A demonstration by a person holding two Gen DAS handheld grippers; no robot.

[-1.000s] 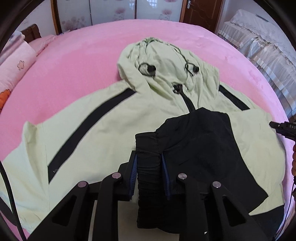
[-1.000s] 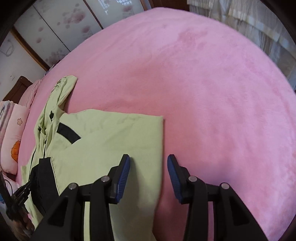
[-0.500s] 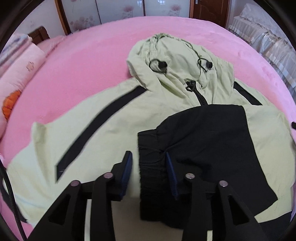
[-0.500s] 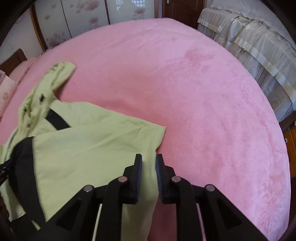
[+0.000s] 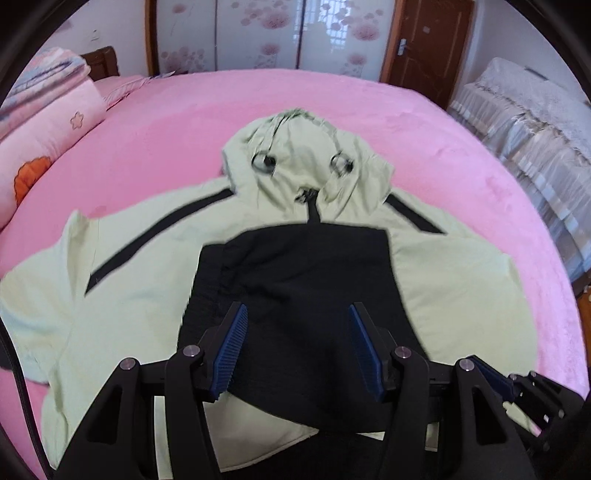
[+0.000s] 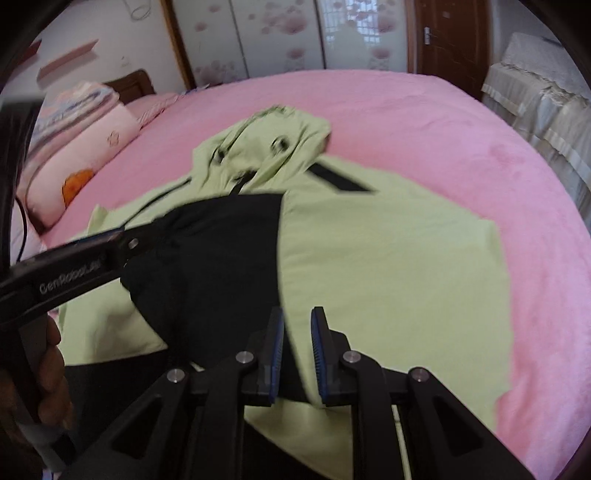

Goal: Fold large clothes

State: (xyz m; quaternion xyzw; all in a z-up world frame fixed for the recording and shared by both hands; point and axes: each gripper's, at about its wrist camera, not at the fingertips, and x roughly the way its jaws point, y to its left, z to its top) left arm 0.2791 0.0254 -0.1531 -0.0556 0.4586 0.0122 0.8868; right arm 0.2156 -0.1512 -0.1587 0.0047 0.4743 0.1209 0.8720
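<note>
A folded quilt (image 5: 48,122) with an orange flower print is seen stacked at the far left by the headboard. The pink bed (image 5: 166,122) is covered across its middle by the light green hooded jacket (image 5: 122,295), laid flat with the hood (image 5: 306,147) pointing towards the wardrobe doors (image 5: 258,33). A black folded panel (image 5: 303,280) is seen lying over the jacket's centre. Above that panel the left gripper (image 5: 295,343) is held, its jaws opening; the blue pads (image 5: 231,350) are kept clear of the cloth, so nothing is gripped. Further right, the green sleeve (image 6: 388,266) is seen drawn inwards over the body of the jacket. Its near edge is pinched by the right gripper (image 6: 297,354), whose jaws are clenched narrowly on the green fabric. In the right wrist view the left gripper's finger is caught at the left edge, with the hand (image 6: 33,387) below it. At the far right, a covered piece of furniture (image 5: 524,110) is seen beside the bed.
</note>
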